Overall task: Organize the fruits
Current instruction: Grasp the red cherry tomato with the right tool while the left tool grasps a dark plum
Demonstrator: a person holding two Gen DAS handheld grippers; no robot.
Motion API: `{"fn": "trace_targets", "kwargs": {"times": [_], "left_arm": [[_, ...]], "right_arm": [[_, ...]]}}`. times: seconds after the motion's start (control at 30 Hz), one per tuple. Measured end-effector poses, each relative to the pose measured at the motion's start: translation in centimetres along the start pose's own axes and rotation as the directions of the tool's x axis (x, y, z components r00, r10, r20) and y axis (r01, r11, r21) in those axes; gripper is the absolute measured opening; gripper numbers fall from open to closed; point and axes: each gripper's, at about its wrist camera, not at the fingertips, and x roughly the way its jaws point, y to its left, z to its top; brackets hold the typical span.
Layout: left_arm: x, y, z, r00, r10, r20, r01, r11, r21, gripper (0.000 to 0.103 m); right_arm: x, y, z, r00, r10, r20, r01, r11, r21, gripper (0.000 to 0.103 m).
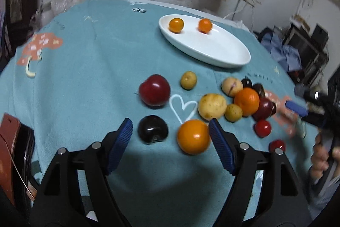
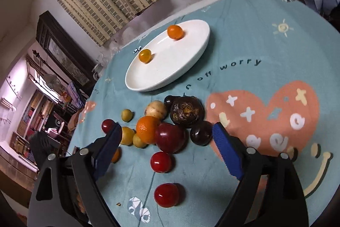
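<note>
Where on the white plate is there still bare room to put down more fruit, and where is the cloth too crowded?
The white plate holds only two small orange fruits along its far side; its near half is bare. The tablecloth left of the dark red plum is also free. The fruit cluster below the plate is crowded.

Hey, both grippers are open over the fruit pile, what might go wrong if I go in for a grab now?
1. The orange lies right by the left gripper's blue pad; a nudge may roll it off.
2. The fruits ahead of the right gripper touch one another, so grabbing the dark red plum may scatter the neighbours.
3. The two small oranges on the white plate sit loose and may roll.
</note>
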Motion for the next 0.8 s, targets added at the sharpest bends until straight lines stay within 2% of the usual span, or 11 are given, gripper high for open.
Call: {"fn": "trace_targets", "kwargs": {"times": [0.07,0.17,0.33,0.7,0.8], "left_arm": [[0.2,-0.9,0.0,1.000,0.024,-0.001,-0.024,0.998,0.052,0.076],[0.4,-0.8,0.3,1.000,0.028,-0.009,-0.028,0.998,0.060,0.076],[0.0,1.0,0.6,1.000,-0.015,-0.014,0.015,1.000,-0.022,0.076],[-0.4,4.0,0.8,1.000,-0.021,-0.009,0.019,0.983,-0.183,0.076],[0.1,4.2,0.6,0.999,-0.021,-0.028,0.015,0.979,-0.203,0.076]], "right_arm": [[-0.1,-0.6,0.2,1.000,-0.001,0.005,0.001,1.000,0.030,0.087],[-0.4,-1.1,0.1,1.000,0.003,0.011,-0.004,0.998,0.056,0.087],[-0.1,-0.8,-0.1,1.000,-0.007,-0.003,0.007,0.999,0.048,0.087],[0.1,-0.3,-0.3,1.000,-0.023,-0.017,0.023,1.000,0.021,0.087],[0.2,-0.1,-0.4,0.999,-0.025,-0.019,0.025,1.000,0.013,0.087]]}}
